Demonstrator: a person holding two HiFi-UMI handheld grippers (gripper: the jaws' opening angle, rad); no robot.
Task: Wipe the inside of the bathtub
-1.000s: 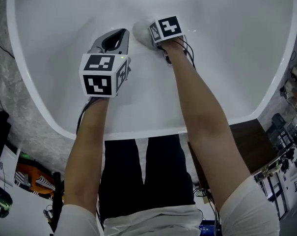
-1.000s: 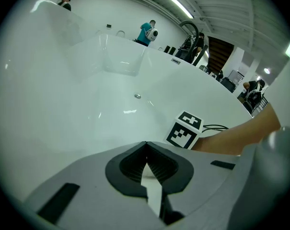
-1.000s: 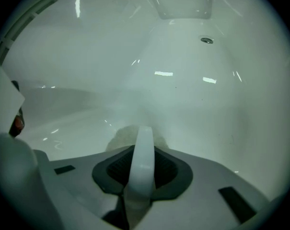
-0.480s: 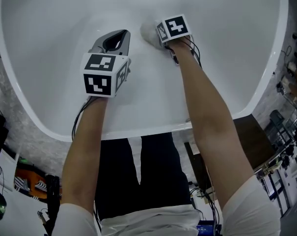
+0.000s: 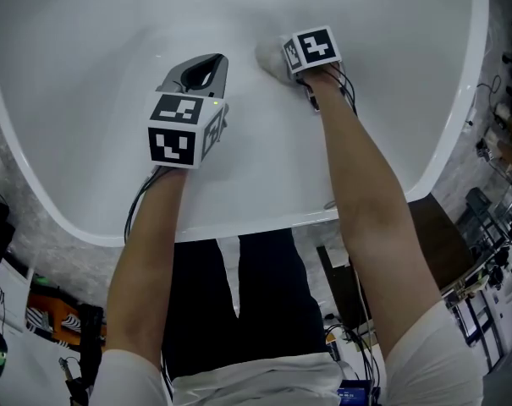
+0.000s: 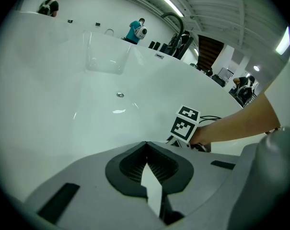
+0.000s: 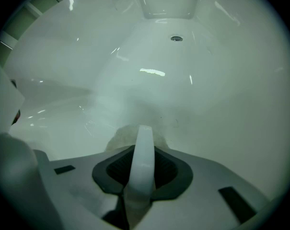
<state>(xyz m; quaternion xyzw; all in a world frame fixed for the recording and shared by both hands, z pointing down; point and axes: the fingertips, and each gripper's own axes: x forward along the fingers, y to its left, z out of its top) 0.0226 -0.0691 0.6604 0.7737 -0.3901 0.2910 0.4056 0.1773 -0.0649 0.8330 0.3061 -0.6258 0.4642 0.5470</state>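
While the right tongs press a white cloth on the bathtub short of its drain, the left tongs idle, closed on nothing; the next wiping stroke probably needs steady pressure drainward.

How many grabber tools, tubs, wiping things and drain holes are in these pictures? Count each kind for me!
Grippers: 2, the left gripper and the right gripper
Bathtub: 1
Wiping pad, held by the right gripper: 1
Drain: 1
Total: 5
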